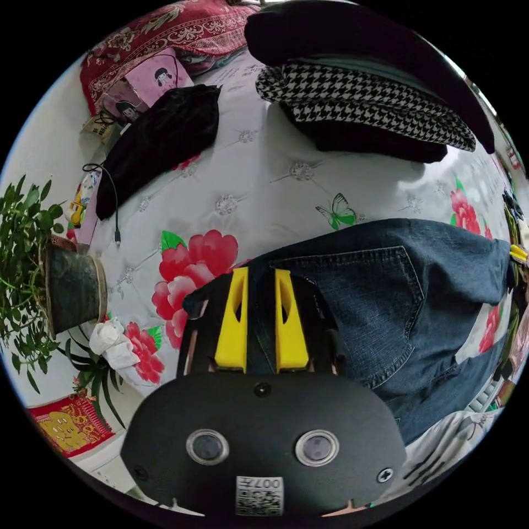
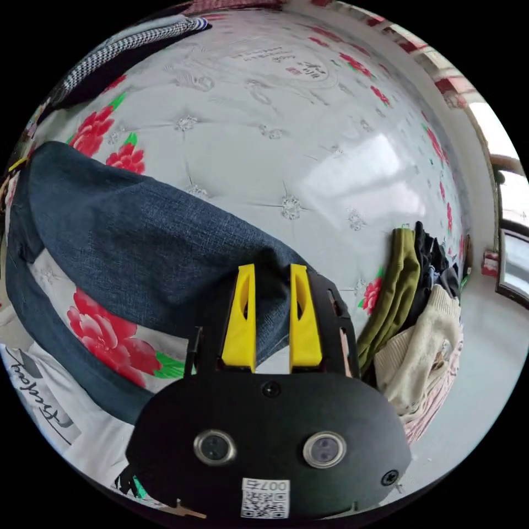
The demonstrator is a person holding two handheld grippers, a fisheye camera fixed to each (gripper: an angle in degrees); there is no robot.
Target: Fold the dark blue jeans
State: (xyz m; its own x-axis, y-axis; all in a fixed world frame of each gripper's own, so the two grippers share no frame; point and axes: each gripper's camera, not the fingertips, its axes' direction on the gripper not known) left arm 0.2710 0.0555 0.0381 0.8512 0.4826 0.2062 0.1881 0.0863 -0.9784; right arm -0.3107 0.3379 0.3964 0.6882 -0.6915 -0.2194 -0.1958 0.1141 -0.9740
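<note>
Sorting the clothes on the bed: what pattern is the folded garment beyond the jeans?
Black-and-white houndstooth garment, clearest in the left gripper view.

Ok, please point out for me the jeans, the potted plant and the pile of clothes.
jeans (image 1: pixel 386 286), left gripper view, on the back pocket.
potted plant (image 1: pixel 71 295), left gripper view, on the dark pot.
pile of clothes (image 2: pixel 424 325), right gripper view, on the cream knit piece.

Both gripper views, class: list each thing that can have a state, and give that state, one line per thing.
Jeans: partly folded on the bed, gripped at both ends.
Left gripper: shut on jeans near the pocket.
Right gripper: shut on jeans at a leg end.
Houndstooth garment: folded, in a stack.
Clothes pile: unfolded, heaped at the bed edge.
</note>
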